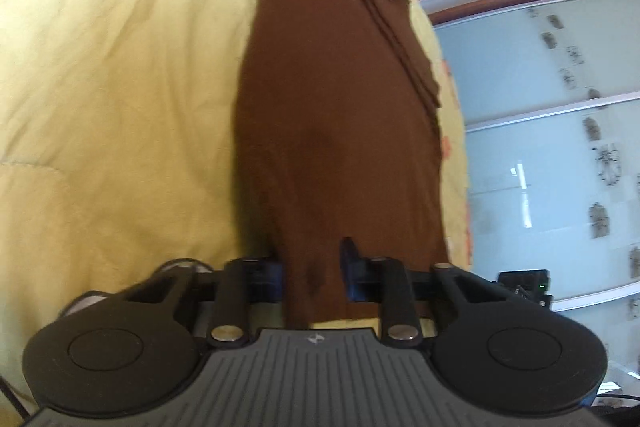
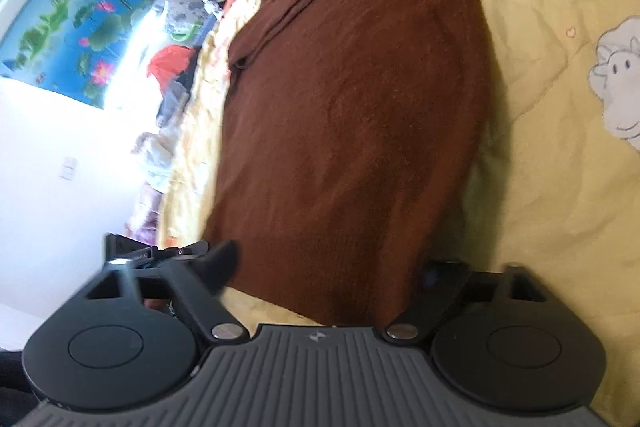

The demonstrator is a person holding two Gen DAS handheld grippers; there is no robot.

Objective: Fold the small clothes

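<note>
1. We see one brown garment (image 1: 340, 131) lying on the bed (image 1: 112, 99), on a pale yellow quilt. Count: one garment, two grippers, one in each wrist view.
2. The garment's long axis runs away from both cameras, from the hem beside the fingers towards the far end, where the cloth narrows and bunches into folds. It lies close to one long edge of the bed; in the left wrist view only a thin strip of quilt separates it from that edge.
3. Along the side nearest the bed edge, a layer of the cloth is doubled over itself in long ridges that follow the same axis.
4. The left gripper (image 1: 312, 267) sits at the near hem. Its fingers are close together with a fold of the brown cloth between them, clamped on it as far as we can see.
5. The right gripper (image 2: 332, 267) sits at the near hem of the brown garment (image 2: 352, 107) too. Its fingers stand well apart, one at each side of the cloth's width; the hem lies between them, and we see no pinch.
6. White cartoon animal print (image 2: 618, 83) is visible on the quilt, one figure in each view, clear of the garment.
</note>
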